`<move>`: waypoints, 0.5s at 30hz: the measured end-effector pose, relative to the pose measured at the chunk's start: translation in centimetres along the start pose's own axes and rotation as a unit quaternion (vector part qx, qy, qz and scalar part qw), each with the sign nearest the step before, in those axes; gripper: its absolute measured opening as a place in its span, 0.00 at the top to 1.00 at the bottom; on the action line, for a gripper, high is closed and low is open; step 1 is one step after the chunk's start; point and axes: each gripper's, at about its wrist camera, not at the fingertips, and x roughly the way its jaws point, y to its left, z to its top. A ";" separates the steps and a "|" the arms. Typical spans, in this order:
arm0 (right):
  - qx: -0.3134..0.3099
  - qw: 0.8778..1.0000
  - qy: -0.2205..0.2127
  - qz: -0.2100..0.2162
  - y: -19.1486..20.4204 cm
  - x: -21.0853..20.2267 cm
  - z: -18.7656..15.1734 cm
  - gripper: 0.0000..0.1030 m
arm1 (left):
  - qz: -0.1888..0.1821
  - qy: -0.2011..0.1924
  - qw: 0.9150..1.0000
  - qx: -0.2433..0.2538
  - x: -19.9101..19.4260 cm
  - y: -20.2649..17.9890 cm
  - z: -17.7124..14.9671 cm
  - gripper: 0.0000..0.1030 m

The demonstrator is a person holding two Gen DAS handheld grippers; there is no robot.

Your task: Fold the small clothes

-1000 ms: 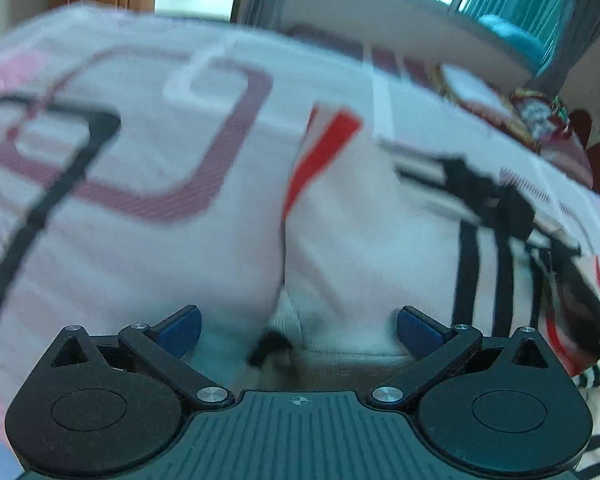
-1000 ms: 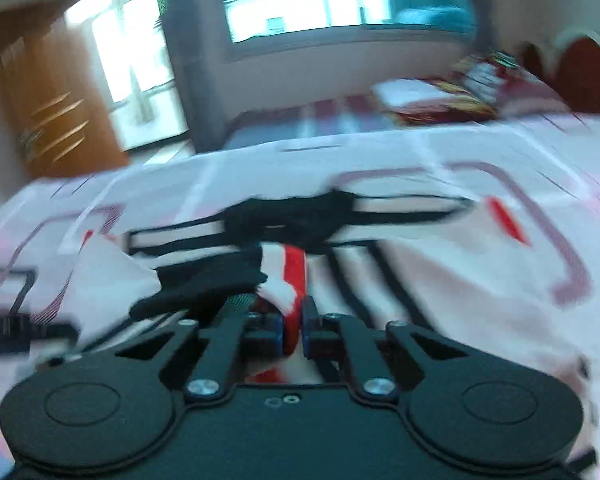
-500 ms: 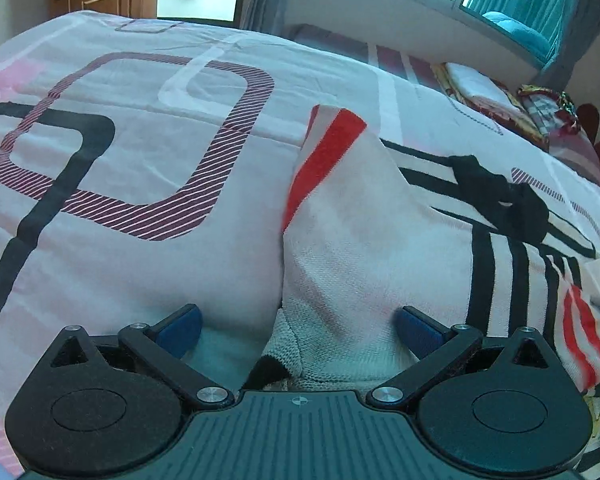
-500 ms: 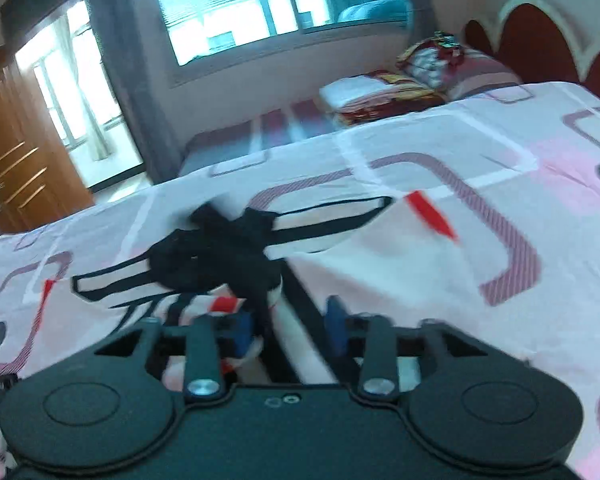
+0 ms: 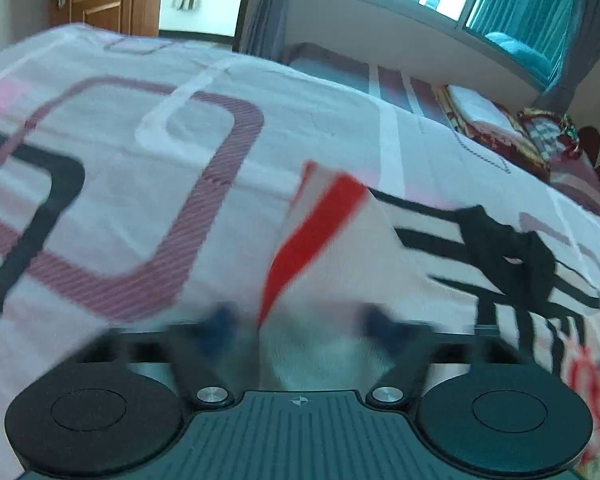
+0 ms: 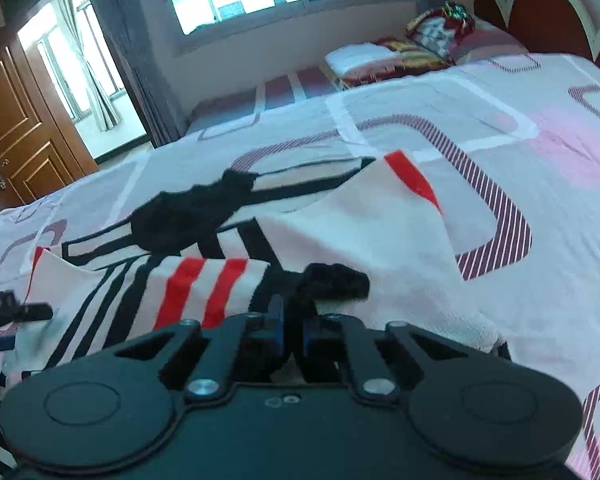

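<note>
Folding is mid-step: my right hand-held gripper (image 6: pixel 291 330) pinches the black trim of the white knit garment with red and black stripes (image 6: pixel 360 240), spread ahead on the patterned bed (image 6: pixel 520 152). My left hand-held gripper (image 5: pixel 300 320) straddles its corner, jaws apart (blurred). Next I'd clamp left, then lift both together.

right tool (image 6: pixel 290 330) reclosed on black trim (image 6: pixel 332 280), left tool (image 5: pixel 300 320) fingers narrowing, blurred

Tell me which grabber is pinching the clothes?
The right gripper: its jaws are shut on the black edge of the striped garment. The left gripper has its jaws wide apart.
</note>
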 end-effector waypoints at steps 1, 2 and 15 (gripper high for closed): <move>-0.009 1.000 -0.026 0.000 0.2 -0.7 0.3 0.93 | 0.001 -0.005 1.000 -0.002 0.3 0.0 0.4 0.52; -0.027 0.998 -0.049 -0.001 0.7 -1.4 0.6 0.93 | 0.003 -0.011 1.000 -0.004 0.4 -0.1 0.7 0.61; -0.090 0.994 0.002 -0.065 0.9 2.5 0.2 0.75 | 0.061 -0.068 0.996 0.016 -1.7 0.2 0.5 0.71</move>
